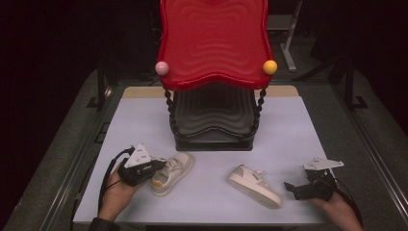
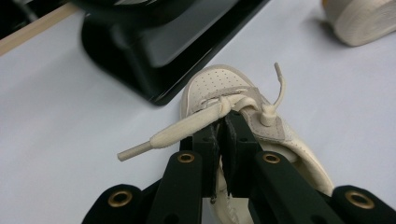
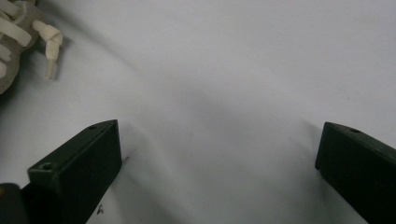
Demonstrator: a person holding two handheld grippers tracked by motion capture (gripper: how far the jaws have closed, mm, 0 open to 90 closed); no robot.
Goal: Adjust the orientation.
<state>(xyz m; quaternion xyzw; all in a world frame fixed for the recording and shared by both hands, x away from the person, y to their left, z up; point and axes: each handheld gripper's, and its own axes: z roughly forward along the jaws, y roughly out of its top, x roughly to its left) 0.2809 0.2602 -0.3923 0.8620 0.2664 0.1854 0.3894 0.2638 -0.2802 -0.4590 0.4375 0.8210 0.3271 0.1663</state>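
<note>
Two cream sneakers lie on the white table. The left sneaker points toward the rack, and my left gripper reaches into its opening. In the left gripper view the black jaws are pressed together on the sneaker's upper just behind the laces, with a loose lace end draped over the left jaw. The right sneaker lies at an angle near the front. My right gripper stands open just right of its heel, with bare table between its jaws; that sneaker's knotted lace shows top left.
A two-tier rack stands at the table's middle back, with a red wavy upper tray over a black lower tray. A pink ball and a yellow ball cap its posts. The rack's black base is close ahead of the left sneaker.
</note>
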